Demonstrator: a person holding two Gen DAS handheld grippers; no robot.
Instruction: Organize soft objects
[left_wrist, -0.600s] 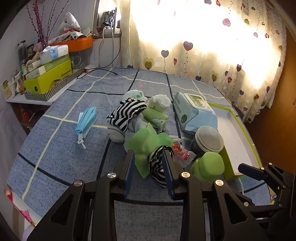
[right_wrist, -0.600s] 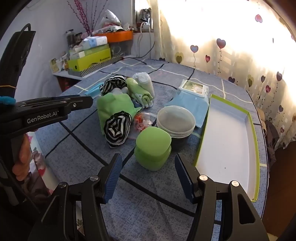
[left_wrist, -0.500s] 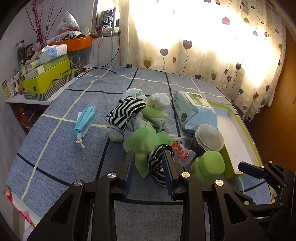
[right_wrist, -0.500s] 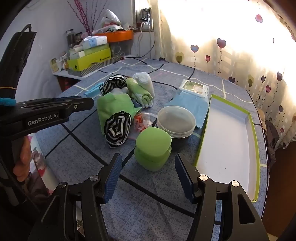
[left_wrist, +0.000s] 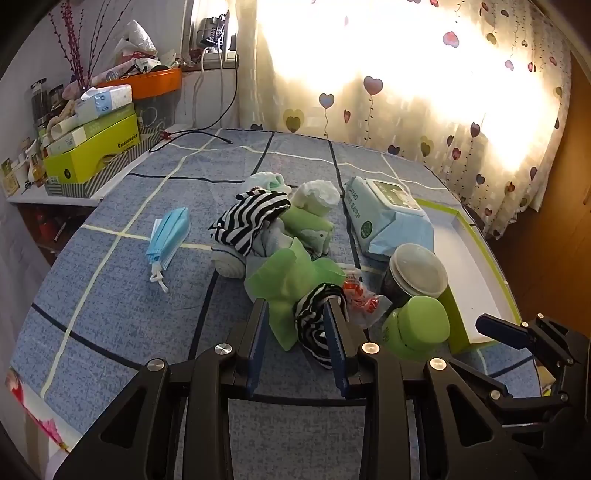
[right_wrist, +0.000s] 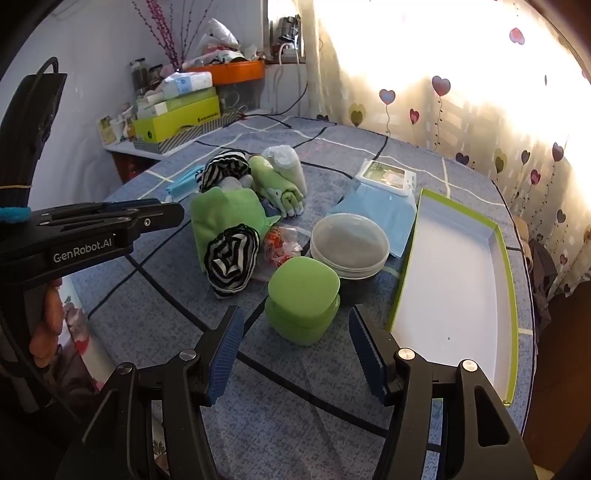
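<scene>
A heap of soft things lies mid-table: a small black-and-white striped roll (left_wrist: 314, 325) (right_wrist: 231, 258) against a bright green cloth (left_wrist: 284, 277) (right_wrist: 221, 214), a larger striped cloth (left_wrist: 251, 218), a pale green roll (left_wrist: 310, 225) and a white roll (left_wrist: 317, 194). My left gripper (left_wrist: 295, 306) hovers open just short of the striped roll, which shows between its fingers; from the right wrist view it (right_wrist: 162, 214) hangs clear above the table. My right gripper (right_wrist: 295, 314) stands wide open in front of a green lidded box (right_wrist: 303, 291), not touching it.
A white tray with a green rim (right_wrist: 454, 277) lies at the right. Beside it are a round tub with a clear lid (right_wrist: 349, 243), a wet-wipes pack (right_wrist: 384, 177) and a snack packet (right_wrist: 280, 243). A blue face mask (left_wrist: 168, 236) lies left. Stacked boxes (left_wrist: 92, 147) fill a shelf.
</scene>
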